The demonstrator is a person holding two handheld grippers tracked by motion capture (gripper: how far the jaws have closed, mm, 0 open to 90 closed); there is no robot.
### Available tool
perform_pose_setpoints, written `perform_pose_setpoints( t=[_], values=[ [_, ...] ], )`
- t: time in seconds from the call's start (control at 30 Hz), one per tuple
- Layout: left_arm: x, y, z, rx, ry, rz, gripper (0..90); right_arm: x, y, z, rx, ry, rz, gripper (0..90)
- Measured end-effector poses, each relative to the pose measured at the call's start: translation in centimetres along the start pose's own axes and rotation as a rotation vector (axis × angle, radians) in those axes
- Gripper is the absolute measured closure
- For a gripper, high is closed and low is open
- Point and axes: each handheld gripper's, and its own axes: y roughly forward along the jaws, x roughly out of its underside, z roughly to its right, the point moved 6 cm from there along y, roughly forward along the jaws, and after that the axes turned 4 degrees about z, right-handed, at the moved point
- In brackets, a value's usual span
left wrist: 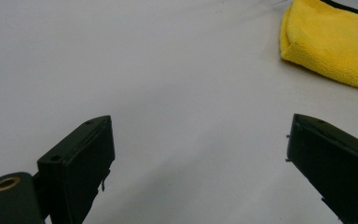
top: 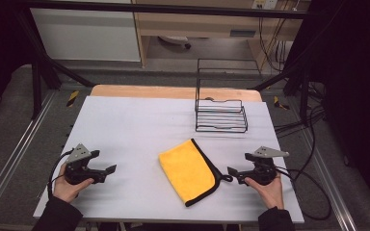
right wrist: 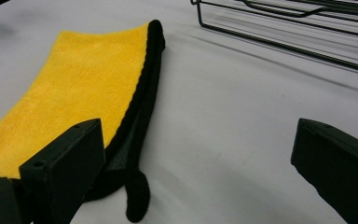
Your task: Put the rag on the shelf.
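A folded yellow cloth point(top: 187, 169) with black trim lies flat on the white table point(top: 135, 130), near the front centre. Its corner shows at the upper right of the left gripper view as the yellow cloth point(left wrist: 331, 42). In the right gripper view the cloth point(right wrist: 74, 88) stretches away on the left, its black edge and loop just beside the left jaw. My left gripper point(top: 107, 172) rests open at the front left, well left of the cloth, nothing between its jaws. My right gripper point(top: 232, 174) is open at the cloth's right edge, close to the black loop, holding nothing.
A black wire rack point(top: 220, 107) stands at the back right of the table; its lower bars appear as the wire rack point(right wrist: 289, 32) at the top of the right gripper view. Cables trail off the table's right side. A metal frame surrounds the table.
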Motion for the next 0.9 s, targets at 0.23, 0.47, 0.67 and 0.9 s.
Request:
perform_pose_setpoints(
  t=[0.23,0.47,0.67,0.9],
  values=[
    [-0.1,0.0,0.1,-0.004,0.002,-0.002,7.4,-0.7,1.4,-2.6,-0.026,-0.04,-0.022,6.7],
    [-0.1,0.0,0.2,-0.006,0.005,-0.002,7.2,-1.1,3.4,-6.7,-0.057,-0.103,-0.063,11.8],
    [-0.2,-0.2,0.1,-0.016,0.002,0.002,7.3,-0.8,5.2,-10.4,-0.11,-0.149,-0.104,18.7],
    [-0.2,-0.3,0.1,-0.023,0.005,-0.001,7.5,0.2,7.1,-14.1,-0.166,-0.199,-0.139,36.3]
  ],
)
